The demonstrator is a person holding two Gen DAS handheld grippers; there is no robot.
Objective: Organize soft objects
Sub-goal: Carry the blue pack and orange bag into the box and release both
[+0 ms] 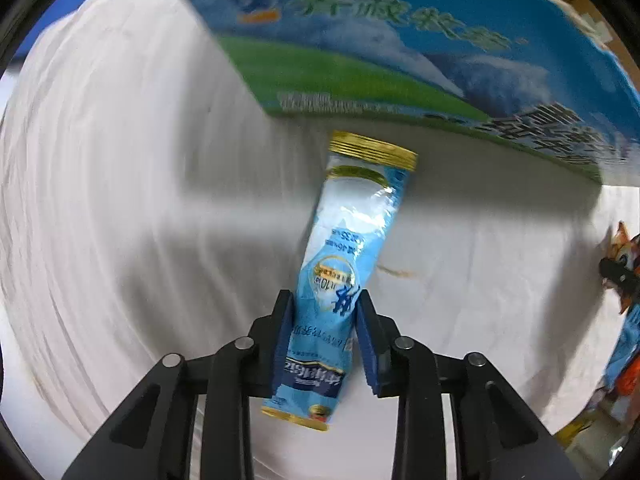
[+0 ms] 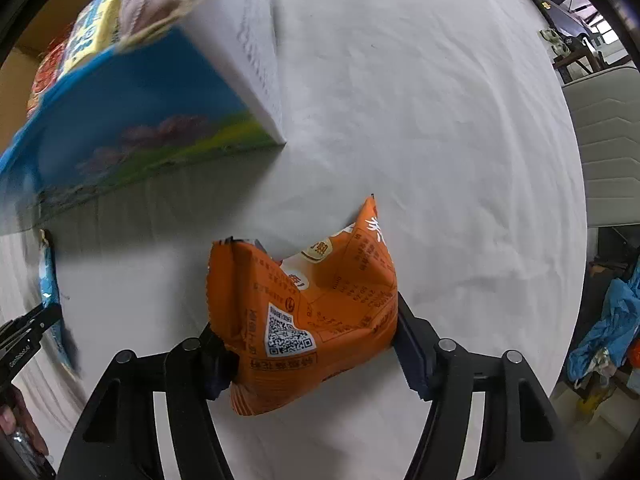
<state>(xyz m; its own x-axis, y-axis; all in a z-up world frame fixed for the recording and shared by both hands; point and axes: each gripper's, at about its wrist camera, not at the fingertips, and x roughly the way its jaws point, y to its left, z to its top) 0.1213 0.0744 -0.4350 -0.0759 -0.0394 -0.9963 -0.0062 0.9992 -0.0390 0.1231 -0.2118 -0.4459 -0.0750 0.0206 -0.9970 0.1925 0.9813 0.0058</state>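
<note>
Light-blue stick sachet [image 1: 344,280] on the white tablecloth [image 1: 120,200], pinched tight in the left gripper [image 1: 325,312], orange snack packet [image 2: 308,312] squeezed between the right gripper [image 2: 304,344] pads — half-open width, blue-green carton [image 2: 120,120] just behind both.

I saw the tall blue-and-green printed cardboard box [image 1: 400,52] walling off the far side, just beyond both packets. The white cloth-covered table [image 2: 420,100] lay bare right of it, giving my grippers room to pass.
</note>
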